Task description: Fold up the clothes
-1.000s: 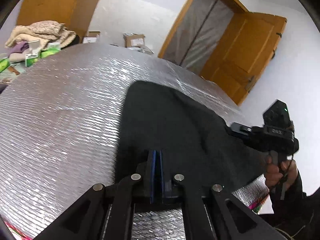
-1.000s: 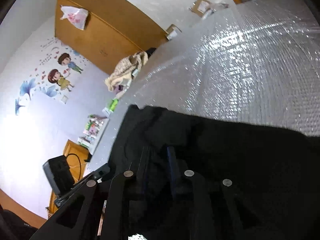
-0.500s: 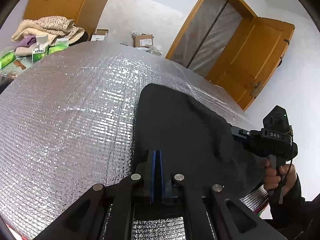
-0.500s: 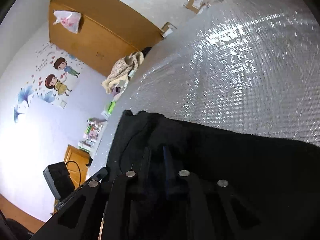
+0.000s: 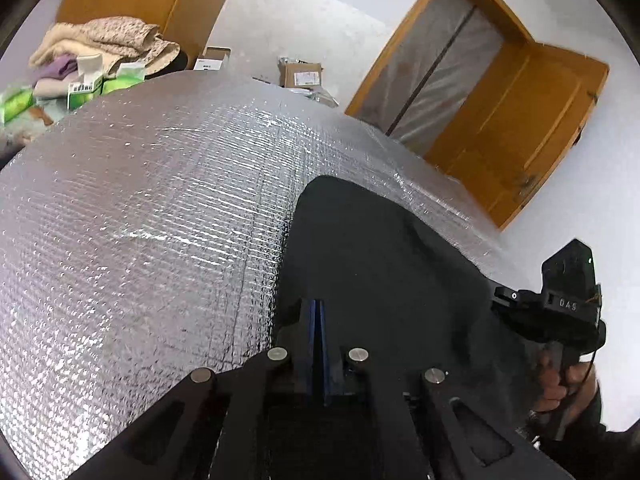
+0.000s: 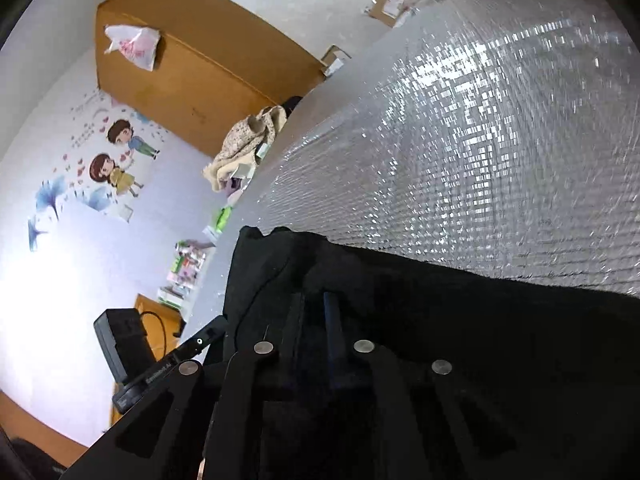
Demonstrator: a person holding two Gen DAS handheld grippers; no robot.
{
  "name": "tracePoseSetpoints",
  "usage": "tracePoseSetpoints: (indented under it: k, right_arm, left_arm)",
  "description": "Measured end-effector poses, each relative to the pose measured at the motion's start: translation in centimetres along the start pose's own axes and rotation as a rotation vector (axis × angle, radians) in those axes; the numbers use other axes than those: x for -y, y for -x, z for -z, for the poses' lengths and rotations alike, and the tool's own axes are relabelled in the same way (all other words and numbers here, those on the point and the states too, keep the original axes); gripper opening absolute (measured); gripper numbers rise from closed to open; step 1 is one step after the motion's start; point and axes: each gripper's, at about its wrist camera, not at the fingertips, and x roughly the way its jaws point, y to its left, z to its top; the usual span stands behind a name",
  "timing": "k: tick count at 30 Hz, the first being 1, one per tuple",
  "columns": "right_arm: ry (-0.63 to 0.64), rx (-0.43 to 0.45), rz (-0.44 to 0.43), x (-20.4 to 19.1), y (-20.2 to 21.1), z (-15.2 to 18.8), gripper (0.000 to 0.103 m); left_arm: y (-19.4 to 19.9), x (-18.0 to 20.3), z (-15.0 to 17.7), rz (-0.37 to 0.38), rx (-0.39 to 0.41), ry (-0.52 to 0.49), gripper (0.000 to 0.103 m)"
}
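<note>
A black garment (image 5: 376,264) lies on the silver quilted surface (image 5: 140,220), stretched between both grippers. My left gripper (image 5: 317,306) is shut on the garment's near edge, its blue pads pressed together. My right gripper (image 6: 314,300) is shut on a bunched part of the same black garment (image 6: 460,320), with cloth between its fingers. The right gripper's body (image 5: 560,308) shows in the left wrist view at the right, held by a hand. The left gripper's body (image 6: 160,364) shows in the right wrist view at the lower left.
A pile of beige and purple clothes (image 5: 100,40) and green packets (image 5: 84,88) sit past the far left edge. Cardboard boxes (image 5: 300,74), a wooden wardrobe (image 6: 200,68) and an open wooden door (image 5: 516,128) stand beyond the surface.
Both grippers have moved with the garment, carrying it to the right across the silver surface. More bare silver surface shows to the left of the garment now. Both stay shut.
</note>
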Motion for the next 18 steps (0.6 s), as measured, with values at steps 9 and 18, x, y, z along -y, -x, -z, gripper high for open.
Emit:
tracePoseSetpoints:
  k: [9, 18]
  right_arm:
    - [0.004, 0.056, 0.024, 0.0, 1.0, -0.7, 0.014]
    - [-0.073, 0.085, 0.025, 2.0, 0.5, -1.7, 0.01]
  left_arm:
    - [-0.9, 4.7, -5.4, -0.011, 0.05, -0.13, 0.003]
    - [-8.8, 3.2, -8.5, -0.099, -0.092, -0.075, 0.003]
